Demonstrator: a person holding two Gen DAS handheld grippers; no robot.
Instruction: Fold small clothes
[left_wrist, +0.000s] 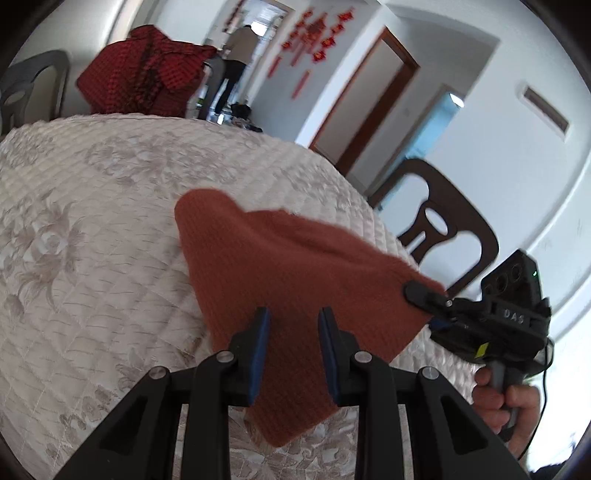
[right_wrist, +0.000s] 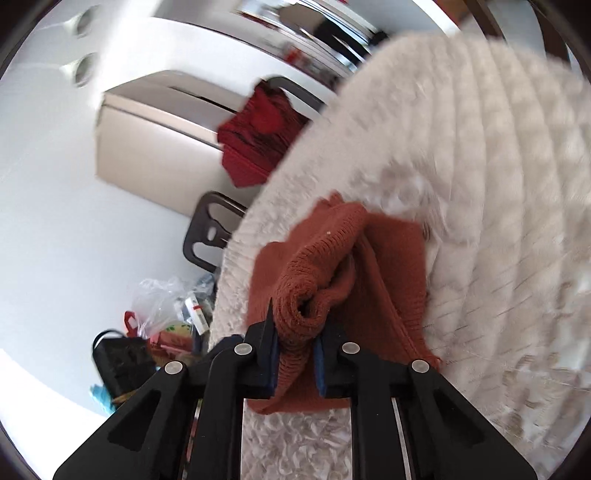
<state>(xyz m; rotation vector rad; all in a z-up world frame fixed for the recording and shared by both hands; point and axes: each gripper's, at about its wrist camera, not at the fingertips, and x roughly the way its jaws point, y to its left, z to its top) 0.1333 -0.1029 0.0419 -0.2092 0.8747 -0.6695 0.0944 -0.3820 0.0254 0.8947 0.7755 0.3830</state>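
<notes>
A rust-orange knit garment (left_wrist: 288, 266) is partly lifted off the cream quilted table cover (left_wrist: 92, 221). My right gripper (left_wrist: 421, 293), held by a hand (left_wrist: 506, 402), pinches the garment's right corner. In the right wrist view that gripper (right_wrist: 295, 343) is shut on a rolled, ribbed edge of the garment (right_wrist: 391, 266), which bunches up just ahead of the pads over the table cover (right_wrist: 498, 184). My left gripper (left_wrist: 293, 350) hovers over the garment's near part with a clear gap between its blue pads. The knit shows flat in that gap, with no bunching.
A dark brown chair (left_wrist: 443, 236) stands past the table's right edge. A red checked cloth (left_wrist: 144, 74) drapes a chair at the far side, next to a grey chair (left_wrist: 33, 85). A person (left_wrist: 236, 55) stands in the far doorway. Plastic bags and clutter (right_wrist: 166, 310) lie on the floor.
</notes>
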